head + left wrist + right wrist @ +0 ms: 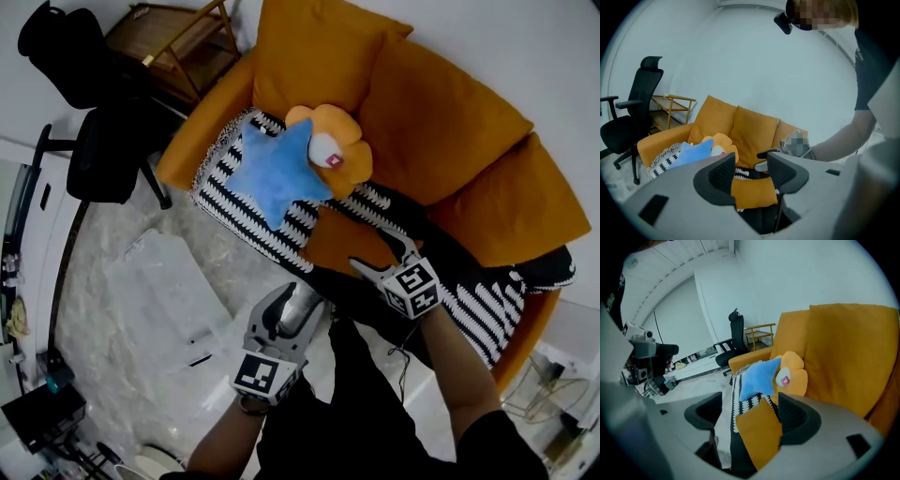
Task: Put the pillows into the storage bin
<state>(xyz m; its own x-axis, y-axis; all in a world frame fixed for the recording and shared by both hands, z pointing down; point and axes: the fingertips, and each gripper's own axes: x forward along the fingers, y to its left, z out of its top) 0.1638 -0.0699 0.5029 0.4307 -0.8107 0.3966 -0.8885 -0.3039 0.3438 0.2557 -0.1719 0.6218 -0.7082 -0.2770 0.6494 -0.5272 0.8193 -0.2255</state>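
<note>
Two empty claws are being held in front of a sofa on which the pillows are lying.

The left claw (pixel 295 305) and the right claw (pixel 382 258) are each being held with the jaws well apart, and nothing is being gripped by either; only the orange seat is being seen through the gaps. The blue star pillow (pixel 277 173) is being supported by a black-and-white striped blanket (pixel 230 208) at one end of the orange sofa (pixel 450 122). The orange flower pillow (pixel 330 142) is lying just behind it, touching it, and is being propped by a back cushion. Both claws are being kept apart from the pillows, the right one nearer to them. A black office chair (pixel 103 150) is standing beside the sofa arm.
</note>
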